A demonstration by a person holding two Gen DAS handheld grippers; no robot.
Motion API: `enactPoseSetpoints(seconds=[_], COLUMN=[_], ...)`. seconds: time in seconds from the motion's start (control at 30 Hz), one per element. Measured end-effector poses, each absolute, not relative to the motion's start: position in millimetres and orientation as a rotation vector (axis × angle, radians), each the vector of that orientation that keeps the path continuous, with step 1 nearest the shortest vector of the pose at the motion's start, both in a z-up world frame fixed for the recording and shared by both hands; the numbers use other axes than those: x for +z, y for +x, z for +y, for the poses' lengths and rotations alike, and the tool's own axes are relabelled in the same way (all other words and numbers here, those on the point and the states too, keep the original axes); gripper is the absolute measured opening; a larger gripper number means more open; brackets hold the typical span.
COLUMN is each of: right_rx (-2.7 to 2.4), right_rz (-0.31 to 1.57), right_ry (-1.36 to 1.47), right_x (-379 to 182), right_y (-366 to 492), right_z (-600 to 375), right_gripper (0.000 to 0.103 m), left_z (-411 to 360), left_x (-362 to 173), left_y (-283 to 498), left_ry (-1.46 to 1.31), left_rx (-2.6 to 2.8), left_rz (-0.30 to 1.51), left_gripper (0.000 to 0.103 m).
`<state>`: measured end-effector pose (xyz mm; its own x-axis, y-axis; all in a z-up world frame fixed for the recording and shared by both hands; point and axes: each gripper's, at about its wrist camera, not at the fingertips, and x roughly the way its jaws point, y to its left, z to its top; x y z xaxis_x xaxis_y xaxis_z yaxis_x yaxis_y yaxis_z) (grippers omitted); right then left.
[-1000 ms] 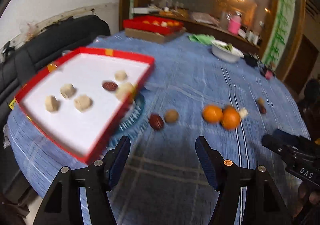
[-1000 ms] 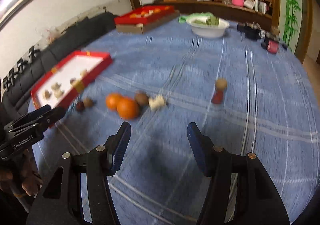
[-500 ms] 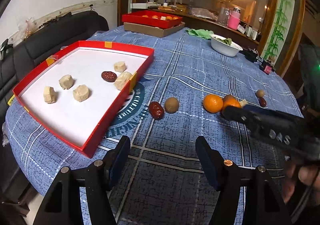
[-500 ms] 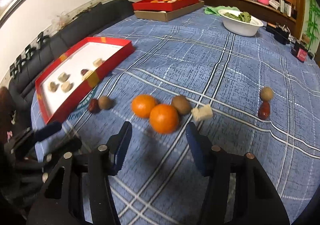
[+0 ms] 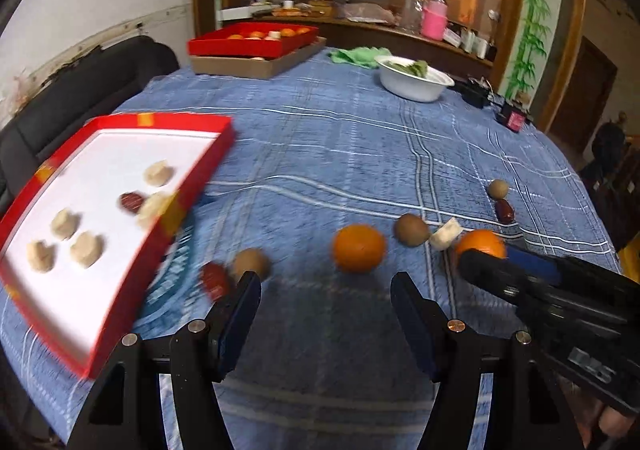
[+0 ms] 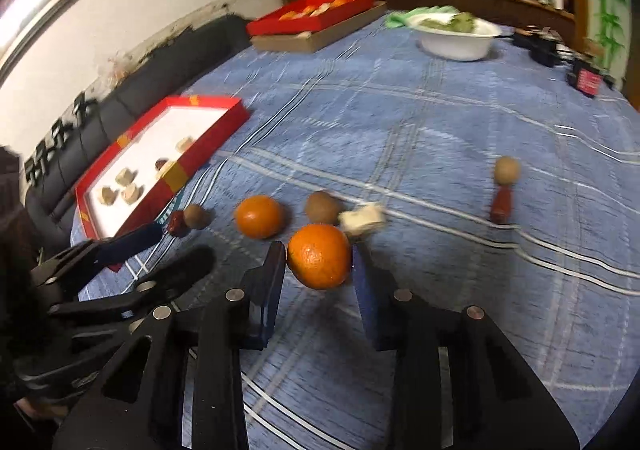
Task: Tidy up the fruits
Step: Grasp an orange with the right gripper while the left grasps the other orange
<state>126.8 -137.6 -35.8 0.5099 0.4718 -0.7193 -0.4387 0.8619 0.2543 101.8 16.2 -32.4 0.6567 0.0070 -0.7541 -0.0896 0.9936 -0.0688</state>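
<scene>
Fruits lie on the blue checked tablecloth. My right gripper (image 6: 319, 265) has its jaws around one orange (image 6: 319, 261), each finger close beside it; contact is unclear. A second orange (image 6: 258, 216) lies to its left and also shows in the left wrist view (image 5: 359, 253). A kiwi (image 6: 322, 206) and a white cube (image 6: 363, 217) lie just beyond. My left gripper (image 5: 325, 292) is open and empty, near a red date (image 5: 215, 279) and a brown fruit (image 5: 251, 262). The red tray (image 5: 120, 330) with white pieces is at the left.
A brown ball (image 6: 506, 170) and a red date (image 6: 501, 204) lie to the right. A white bowl (image 5: 414, 81) and a red box (image 5: 252, 45) on cardboard stand at the far side. A black sofa (image 5: 100, 77) is beyond the table's left edge.
My right gripper has moved forward so that its fingers now flank the nearer orange and have narrowed. My left gripper has shifted right, toward the fruits.
</scene>
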Motion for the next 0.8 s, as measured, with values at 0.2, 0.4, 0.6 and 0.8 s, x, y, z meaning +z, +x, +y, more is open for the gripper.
enactPoseSetpoints(seconds=[0.2,0.4,0.6,0.8], right_rx=[0.518,0.542,0.541,0.551], right_rz=[0.829,0.836,0.836,0.833], right_ry=[0.134,0.128,0.097,0.031], right_x=[-30.6,-33.9,-35.3,-32.5], right_y=[129.7,130.2,128.1,118.7], right_z=[-166.1,-162.4,-158.3,-145.3], right_gripper=[0.033,0.033,0.033,0.033], left_z=[10.6,2.8,10.9,14.1], left_x=[-47.7,-44.2,-39.1,-38.3], left_y=[135.7,129.4,100.3,77.5], left_ry=[-0.138,-0.109,-0.169,-0.183], left_rx=[0.043,0.037,0.013,0.012], left_rz=[0.932,0.911,0.884,0.868], left_gripper=[0.037,0.030,0.030,0.029])
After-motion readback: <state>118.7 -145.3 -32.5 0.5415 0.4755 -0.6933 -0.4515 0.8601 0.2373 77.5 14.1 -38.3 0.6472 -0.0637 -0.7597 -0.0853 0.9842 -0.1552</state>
